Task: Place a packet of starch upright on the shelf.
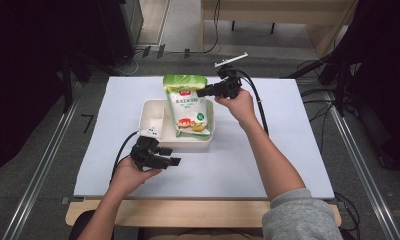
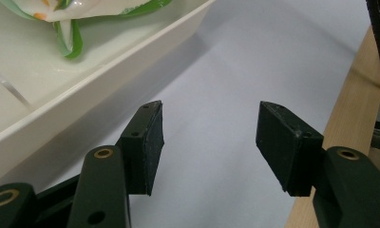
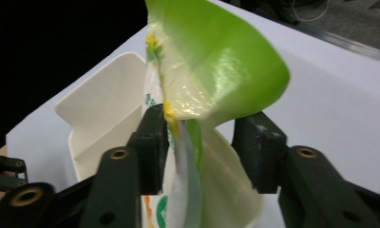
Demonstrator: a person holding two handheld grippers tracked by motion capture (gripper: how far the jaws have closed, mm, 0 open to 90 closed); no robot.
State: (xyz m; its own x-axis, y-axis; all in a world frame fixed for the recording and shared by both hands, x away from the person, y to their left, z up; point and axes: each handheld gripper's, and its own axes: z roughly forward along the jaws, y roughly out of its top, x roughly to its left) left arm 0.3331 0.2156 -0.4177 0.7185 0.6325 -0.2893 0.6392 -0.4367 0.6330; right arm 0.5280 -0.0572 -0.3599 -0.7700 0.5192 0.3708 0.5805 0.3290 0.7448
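Nearest the person, close to the front edge of the pale lavender-white sheet that covers the wooden table, the left gripper rests low over the sheet in the left hand, just in front of the front-left corner of the shallow cream plastic tray. In the left gripper view its two black jaws stand well apart with only bare sheet between them, the tray's front wall running along their left side and a strip of the table's light wood at their right. The tray sits toward the middle of the sheet, left of centre. In it stands the task's thing, a green-and-white plastic food bag printed with a picture of food: its bottom end lies in the tray's right half, touching the floor near the front wall, and the bag leans back so that its green top rises past the tray's far edge. Farthest off, the right gripper, held in the right hand above the tray's far right corner, reaches leftward to the bag's upper edge. In the right gripper view the bag's folded green top hangs between the jaws, which stand partly apart; the left pad looks to be against the film, while the right one stands clear of it, so the bag is not clamped.
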